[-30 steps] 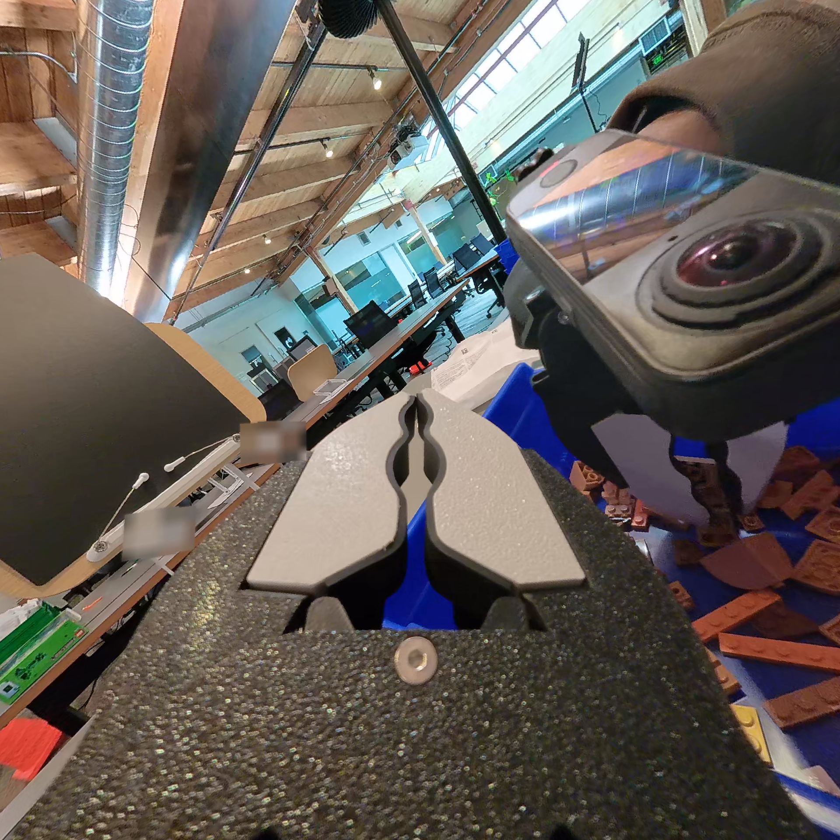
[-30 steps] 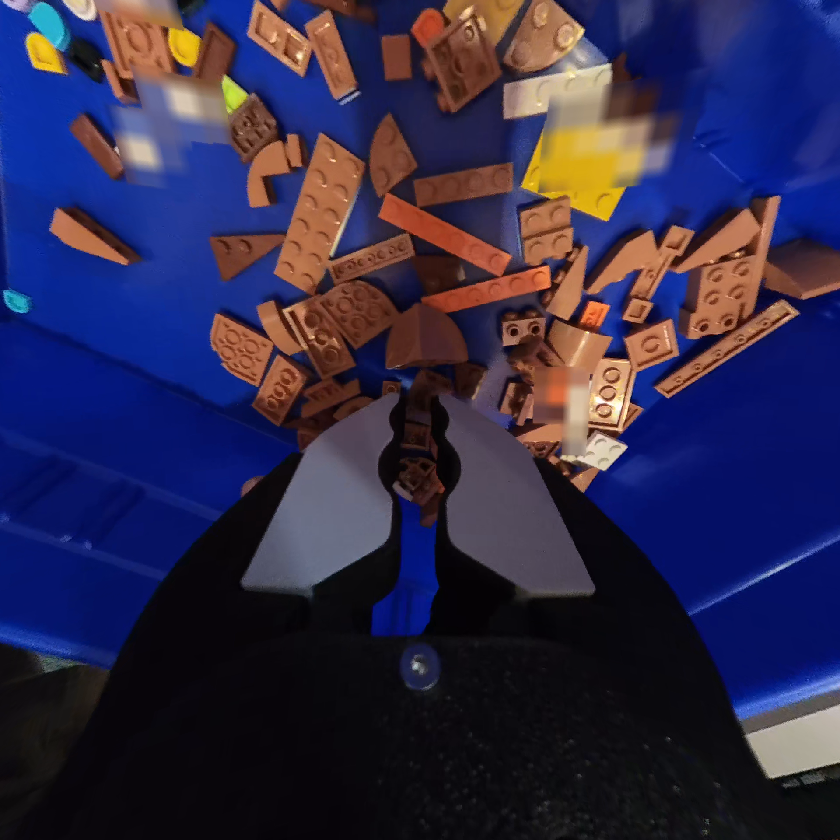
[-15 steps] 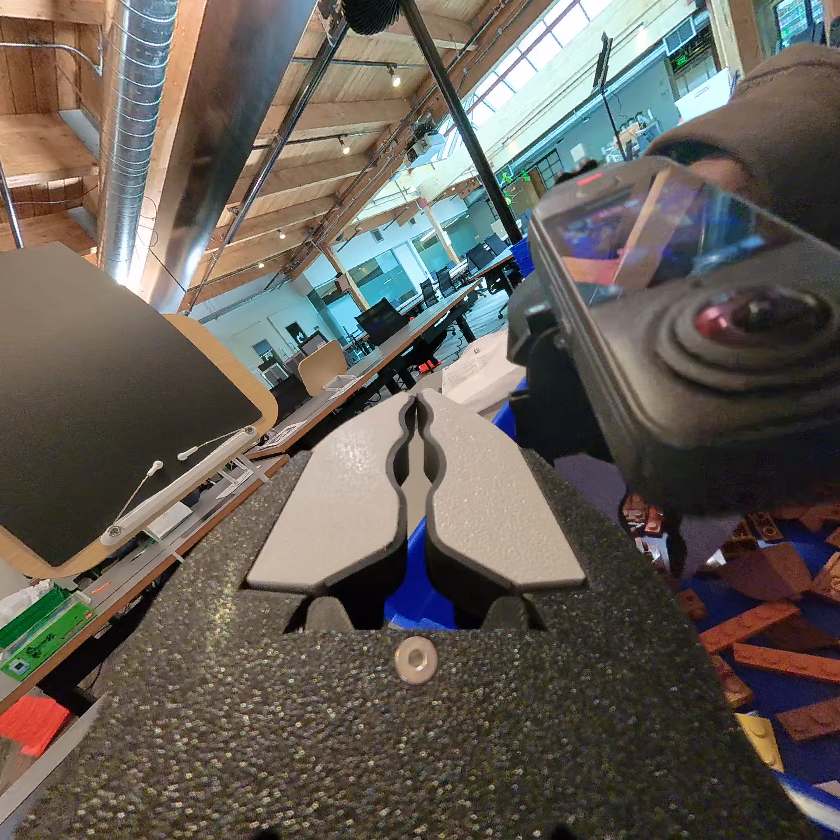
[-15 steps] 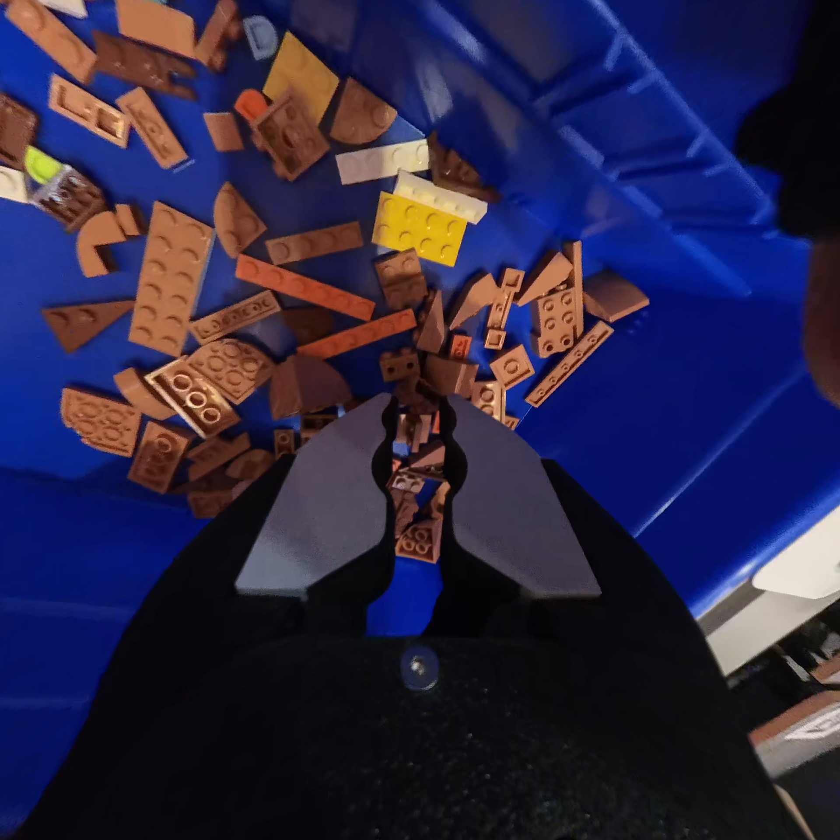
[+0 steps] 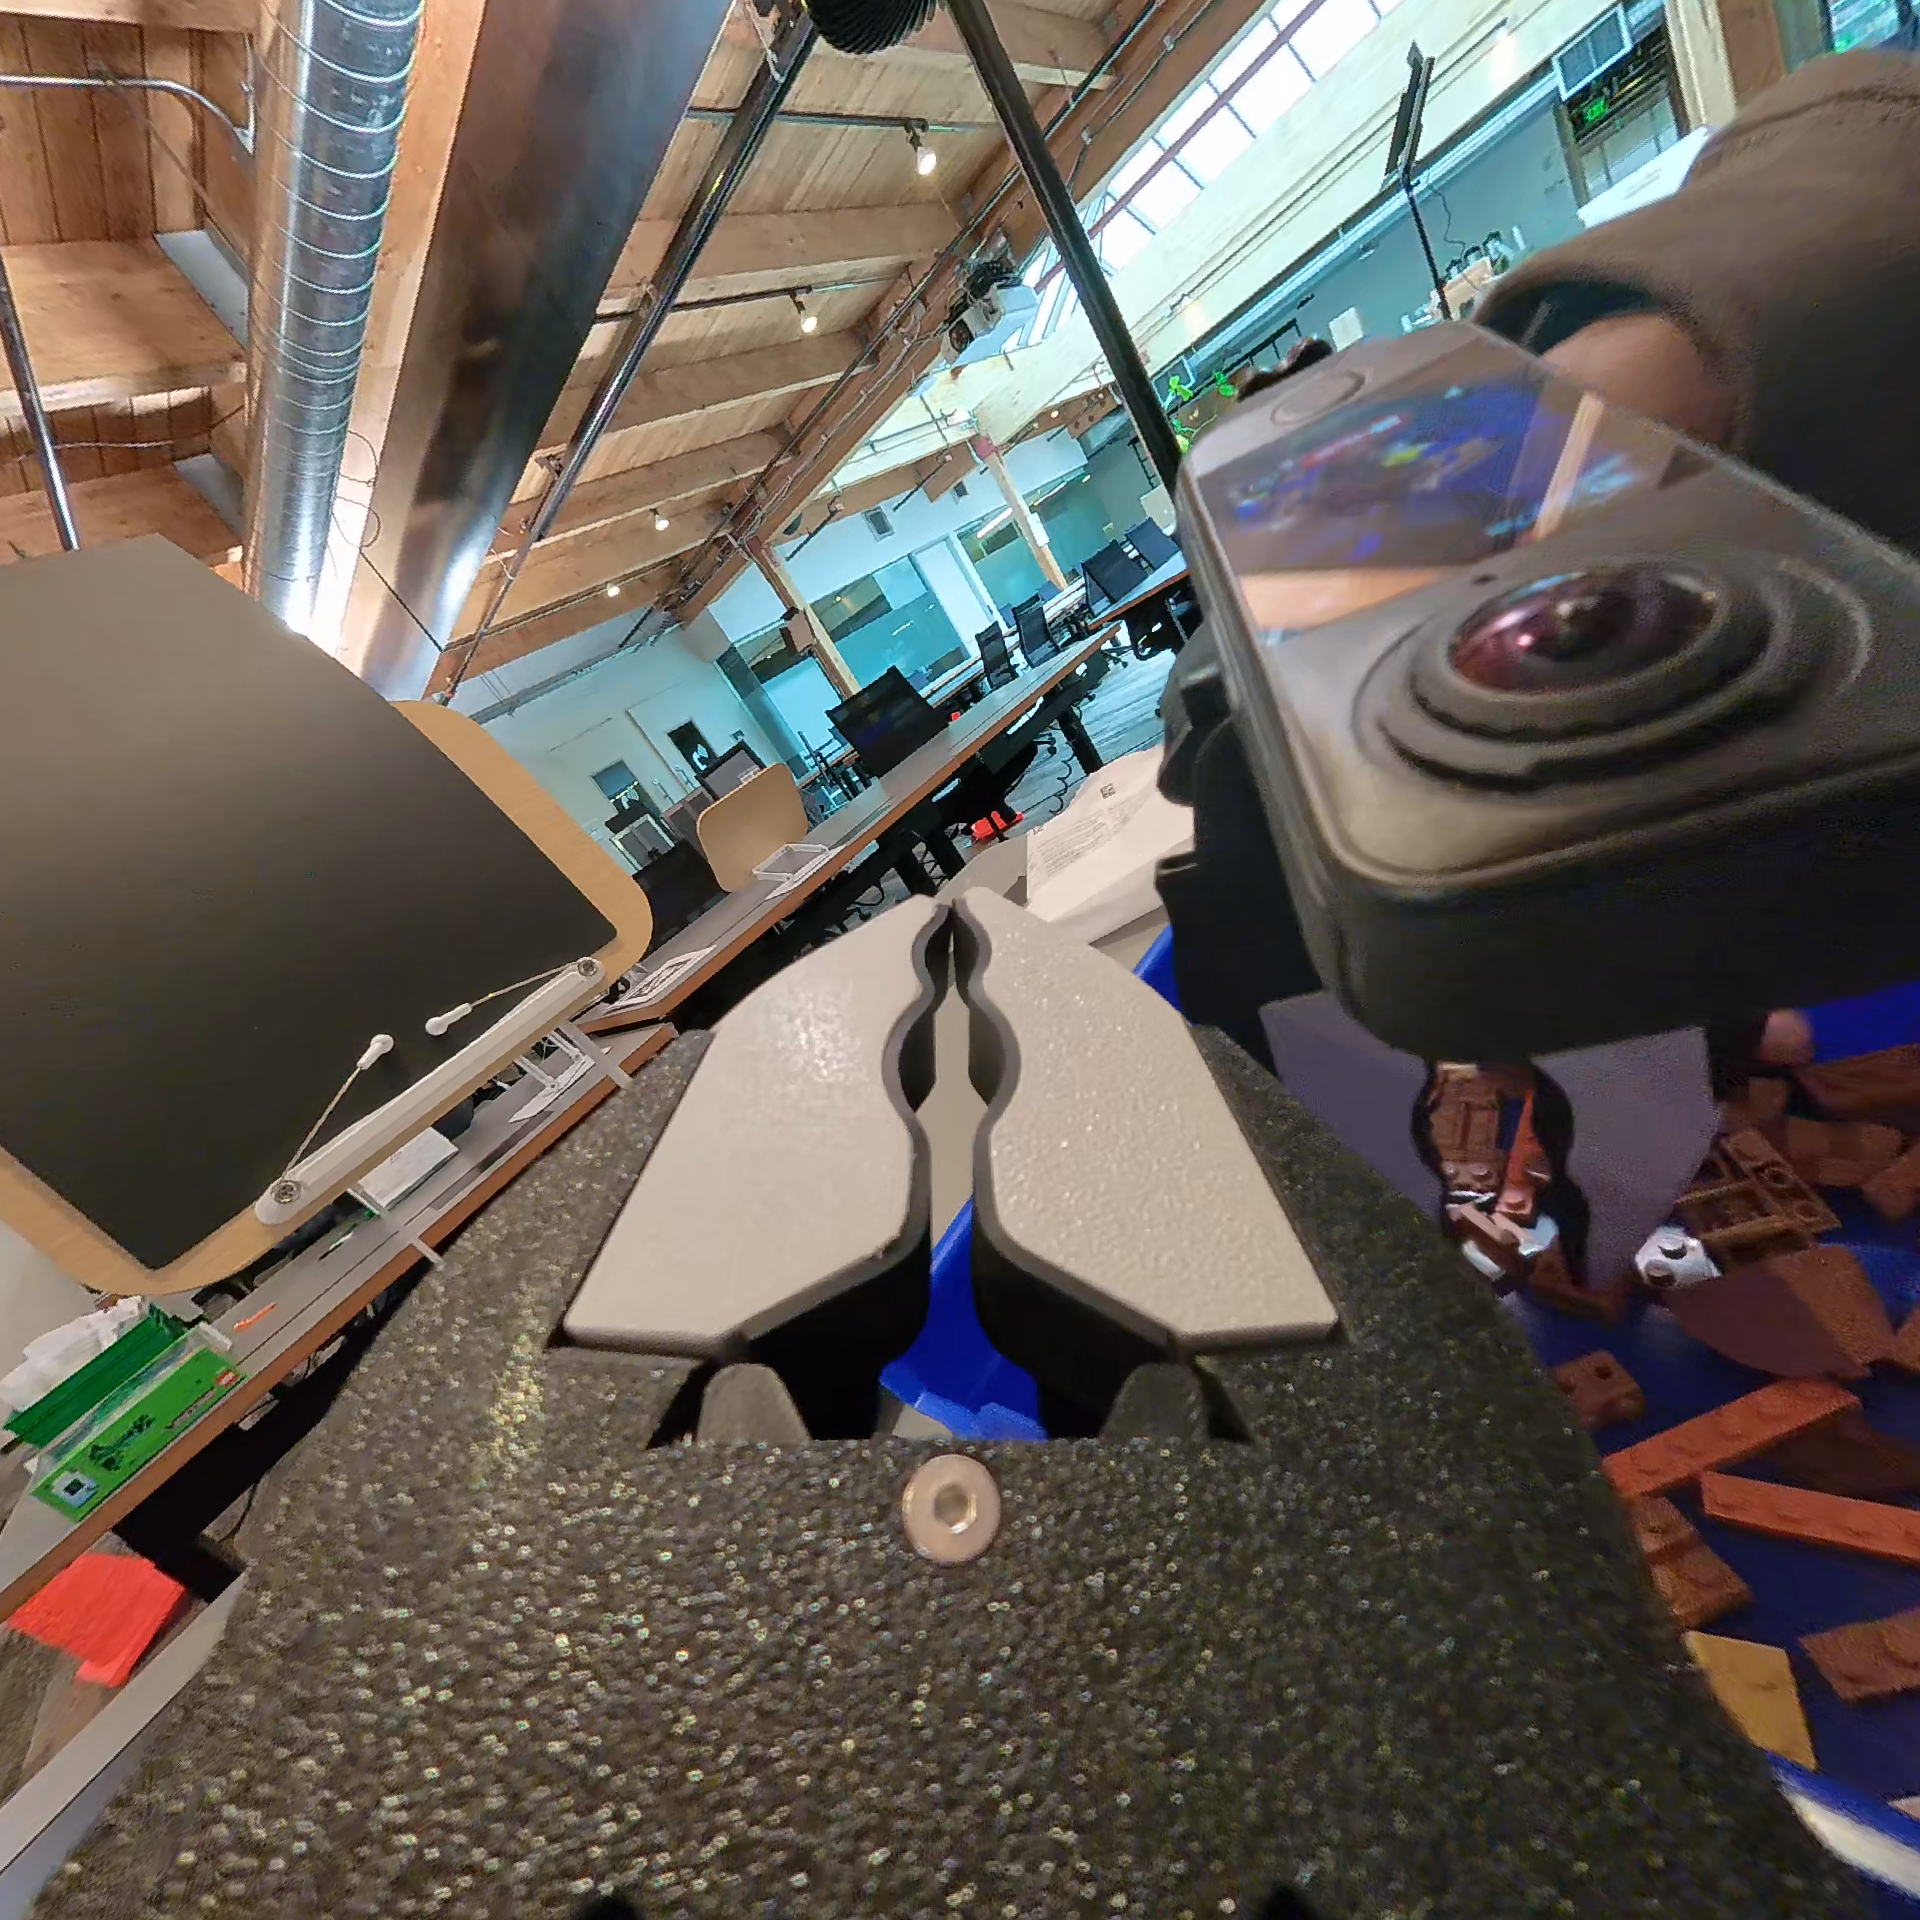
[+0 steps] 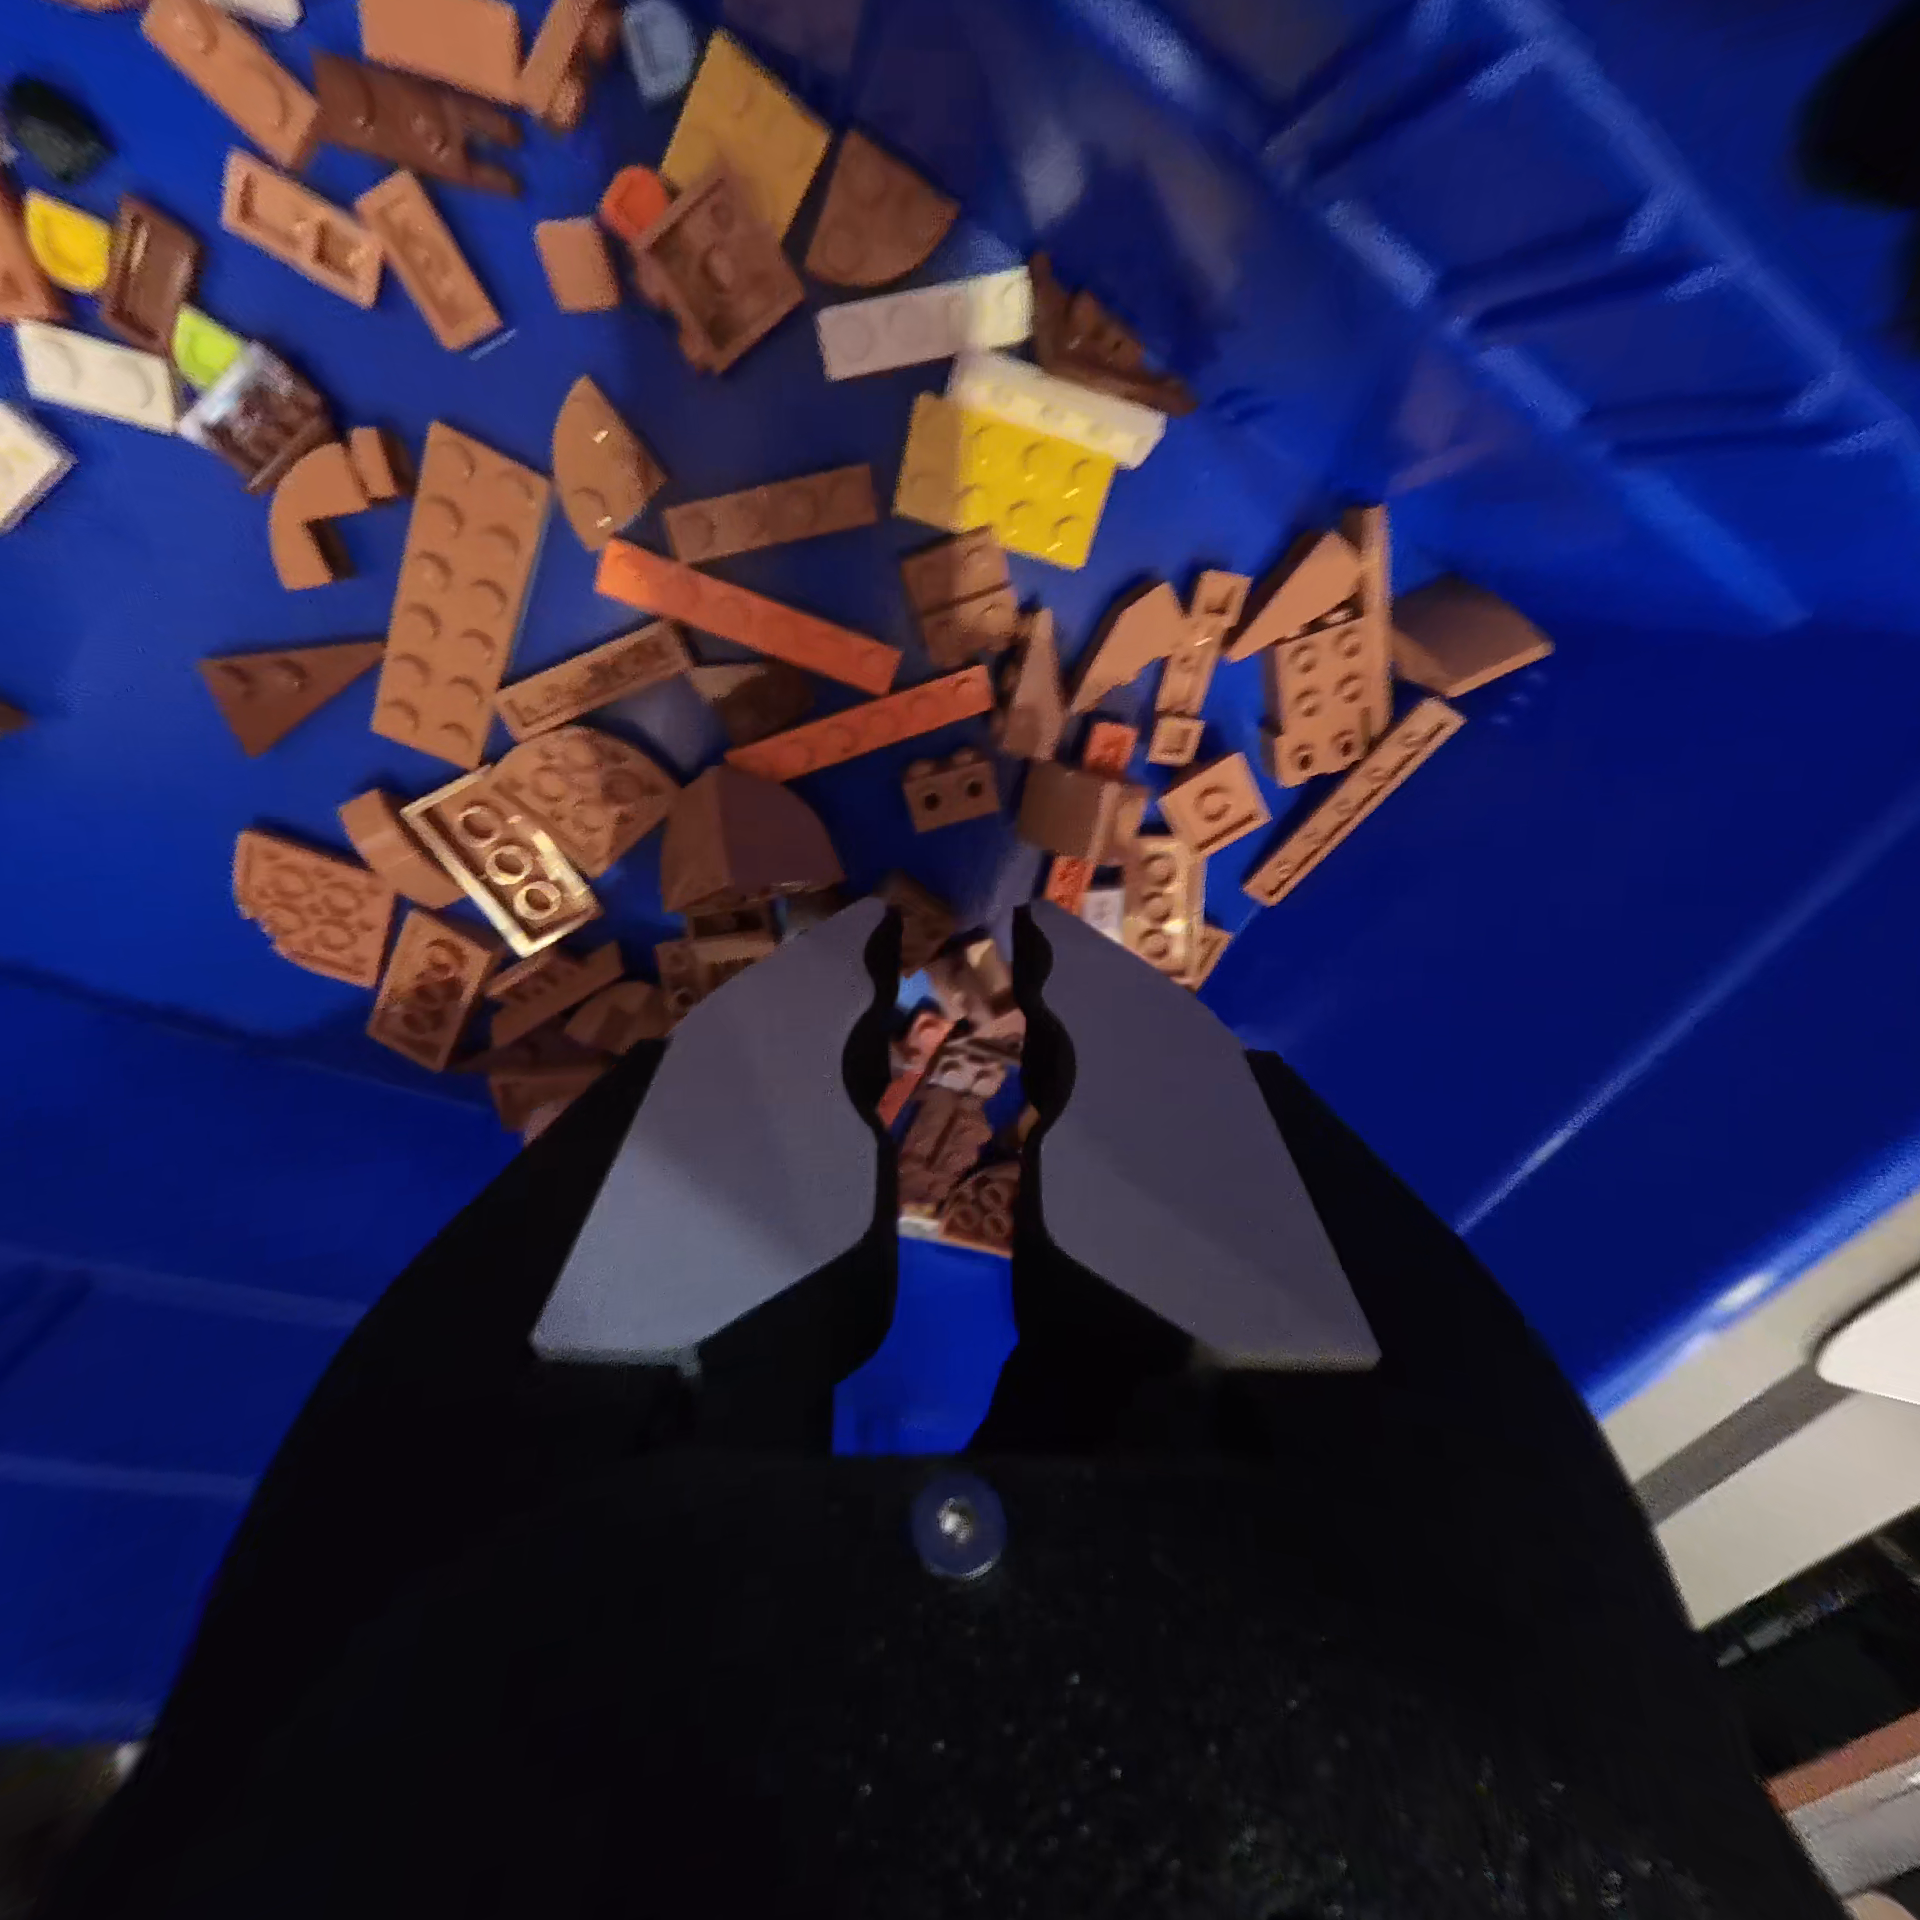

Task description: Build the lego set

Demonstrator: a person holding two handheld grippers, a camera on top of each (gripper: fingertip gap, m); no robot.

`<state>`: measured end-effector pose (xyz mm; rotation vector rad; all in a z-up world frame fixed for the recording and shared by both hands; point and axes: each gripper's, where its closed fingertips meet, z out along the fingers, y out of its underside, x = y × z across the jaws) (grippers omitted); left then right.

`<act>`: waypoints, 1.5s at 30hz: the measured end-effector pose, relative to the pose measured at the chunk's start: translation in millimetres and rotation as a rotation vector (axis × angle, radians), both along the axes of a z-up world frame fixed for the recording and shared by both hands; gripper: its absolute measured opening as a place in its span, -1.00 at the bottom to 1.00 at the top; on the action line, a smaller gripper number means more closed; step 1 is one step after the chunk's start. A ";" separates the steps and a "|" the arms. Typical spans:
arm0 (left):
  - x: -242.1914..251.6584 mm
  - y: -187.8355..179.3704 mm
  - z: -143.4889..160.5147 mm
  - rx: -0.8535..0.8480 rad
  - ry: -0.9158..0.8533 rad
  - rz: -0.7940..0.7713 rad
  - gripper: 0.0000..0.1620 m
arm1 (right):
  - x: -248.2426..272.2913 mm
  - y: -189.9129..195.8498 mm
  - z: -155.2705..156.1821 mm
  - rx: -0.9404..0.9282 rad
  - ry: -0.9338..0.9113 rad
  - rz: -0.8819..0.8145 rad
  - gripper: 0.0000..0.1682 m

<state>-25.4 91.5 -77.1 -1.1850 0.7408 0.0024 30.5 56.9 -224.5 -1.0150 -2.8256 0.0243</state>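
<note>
A blue bin (image 6: 1558,935) holds a pile of loose lego pieces, mostly brown plates and wedges (image 6: 462,592), with orange strips (image 6: 748,613) and a yellow plate (image 6: 1013,488). My right gripper (image 6: 954,920) points down into the pile with its jaws a little apart; brown pieces show through the gap and none is clearly gripped. In the left wrist view its camera (image 5: 1558,665) and fingers (image 5: 1351,1081) hang over the bin at the right. My left gripper (image 5: 954,912) is shut and empty, raised beside the bin and pointing out into the room.
The bin's ribbed wall (image 6: 1507,343) rises at the right, with a pale table edge (image 6: 1766,1455) beyond it. In the left wrist view a black-backed chair (image 5: 260,883) stands at the left, and long desks (image 5: 935,769) run behind. A green box (image 5: 125,1423) lies lower left. Tip to tip, the grippers are about 15 centimetres apart.
My right gripper has shifted across the pile toward the bin's right wall and its jaws have opened slightly. The left gripper has stayed shut and tilted a little.
</note>
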 end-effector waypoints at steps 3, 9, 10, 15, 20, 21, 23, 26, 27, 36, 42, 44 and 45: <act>-1.1 0.6 0.1 -0.001 -0.005 0.003 -1.00 | -17.0 5.6 1.6 0.030 0.072 -0.004 -0.75; -2.7 2.3 -1.4 -0.005 0.005 0.016 -1.00 | -24.4 8.3 -4.4 0.036 0.053 0.007 -0.73; -4.5 3.3 -1.2 -0.007 0.001 0.026 -1.00 | -25.4 7.8 -4.1 0.030 0.051 0.003 -0.73; -12.8 6.6 0.6 -0.018 -0.030 0.055 -1.00 | -27.4 7.7 -2.9 0.002 0.045 -0.015 -0.75; -14.6 6.5 2.8 -0.018 -0.048 0.055 -1.00 | -20.1 9.4 3.4 0.005 0.029 -0.026 -0.92; -14.9 6.7 2.6 -0.018 -0.047 0.057 -1.00 | -17.2 9.2 5.8 0.000 0.026 -0.030 -0.93; -14.7 6.8 2.5 -0.019 -0.048 0.055 -1.00 | -10.8 7.8 10.6 -0.013 0.019 -0.031 -0.94; -14.7 7.2 2.3 -0.017 -0.046 0.058 -1.00 | -15.3 13.8 15.8 0.021 0.071 -0.031 -0.87; -15.1 7.3 2.5 -0.016 -0.046 0.061 -1.00 | -19.5 16.5 16.5 0.036 0.096 -0.033 -0.86; -25.8 9.1 6.9 -0.009 -0.079 0.098 -1.00 | -46.3 19.8 2.8 0.049 0.141 -0.044 -0.79; -33.3 12.4 6.5 -0.016 -0.084 0.140 -1.00 | -49.2 20.8 3.7 0.036 0.135 -0.062 -0.78; -36.6 13.3 6.8 -0.017 -0.094 0.151 -1.00 | -47.4 21.9 2.7 0.041 0.126 -0.069 -0.78; -38.5 14.0 6.9 -0.020 -0.102 0.158 -1.00 | -45.5 22.0 0.9 0.045 0.118 -0.073 -0.79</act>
